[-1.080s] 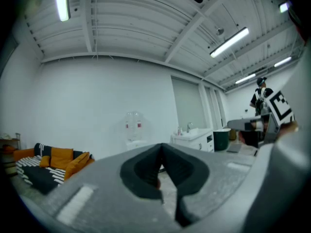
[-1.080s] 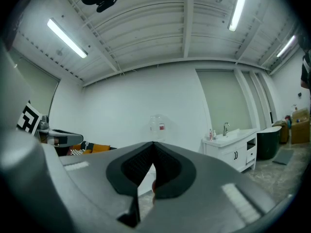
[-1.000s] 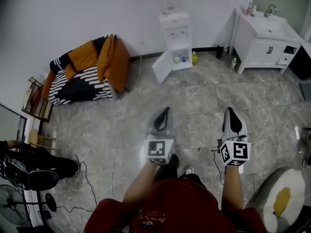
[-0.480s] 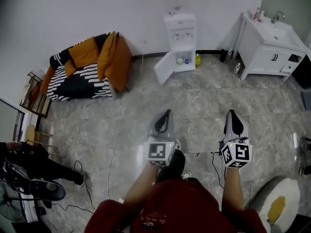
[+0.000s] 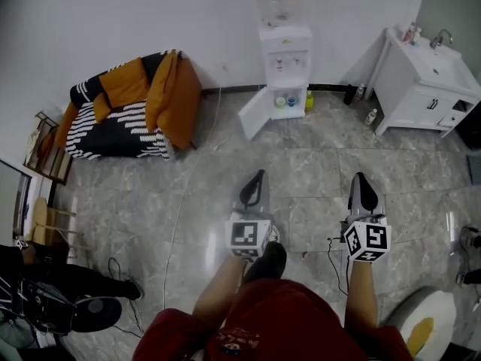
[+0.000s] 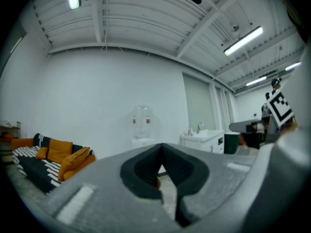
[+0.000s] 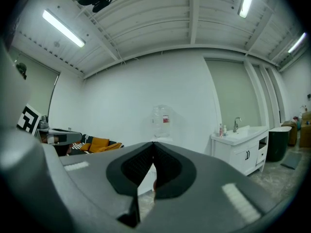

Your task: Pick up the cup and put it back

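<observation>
The cup I cannot make out for sure. My best guess is one of two small things, a green cup [image 5: 279, 101] and a blue cup [image 5: 291, 101], side by side in the open compartment at the foot of the dispenser [image 5: 285, 51]. They are too small for me to tell whether they stand upright. The door [image 5: 255, 116] hangs open to the left of them, and a yellow bottle [image 5: 309, 100] stands on the floor [image 5: 225, 201] just right of the dispenser.

That compartment lies straight ahead of me and well apart from both hands, across bare floor. It falls between the lines of my two arms, a little closer to the left tongs [image 5: 258, 174] than to the right tongs [image 5: 361, 177]. The right gripper view, though, has the dispenser almost dead over its tips, while the left gripper view has it off to the left.

Both tongs are level, closed tip to tip, with nothing in them. I judge the approach not finished. With the door on the left side, the right hand may have the freer way in.

The sofa [image 5: 128, 111] is off to the left, the sink [image 5: 432, 81] to the right.
</observation>
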### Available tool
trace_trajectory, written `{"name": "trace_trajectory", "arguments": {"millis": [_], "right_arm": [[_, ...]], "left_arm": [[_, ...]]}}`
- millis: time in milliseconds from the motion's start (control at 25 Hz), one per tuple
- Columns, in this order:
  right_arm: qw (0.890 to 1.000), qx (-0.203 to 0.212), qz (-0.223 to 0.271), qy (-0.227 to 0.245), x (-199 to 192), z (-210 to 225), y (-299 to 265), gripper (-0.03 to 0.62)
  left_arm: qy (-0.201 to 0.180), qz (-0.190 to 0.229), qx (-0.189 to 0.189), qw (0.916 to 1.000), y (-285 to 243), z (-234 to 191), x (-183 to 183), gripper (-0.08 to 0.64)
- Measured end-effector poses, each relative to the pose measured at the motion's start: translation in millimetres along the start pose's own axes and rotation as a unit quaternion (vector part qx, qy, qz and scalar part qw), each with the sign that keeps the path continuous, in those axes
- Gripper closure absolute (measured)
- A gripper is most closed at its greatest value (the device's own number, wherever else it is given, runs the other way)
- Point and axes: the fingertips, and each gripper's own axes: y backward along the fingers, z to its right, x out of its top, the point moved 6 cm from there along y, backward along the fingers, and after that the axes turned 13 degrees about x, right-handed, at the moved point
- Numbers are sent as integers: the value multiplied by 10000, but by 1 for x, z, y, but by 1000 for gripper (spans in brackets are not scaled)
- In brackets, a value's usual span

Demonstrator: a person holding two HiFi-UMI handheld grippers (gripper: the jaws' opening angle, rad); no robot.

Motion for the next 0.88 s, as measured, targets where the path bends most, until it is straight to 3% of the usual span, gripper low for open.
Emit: {"name": "trace_trajectory", "arguments": {"millis": [280,880], "right_arm": [[9999,8,-135,65,23,22,-133,594],[9996,41,-87,259,47,49,-315,594]], "left_arm": [[28,26,-17,10000,-121,-60,16,560],[-52,69,43,10000,-280,-148,23,560]]}}
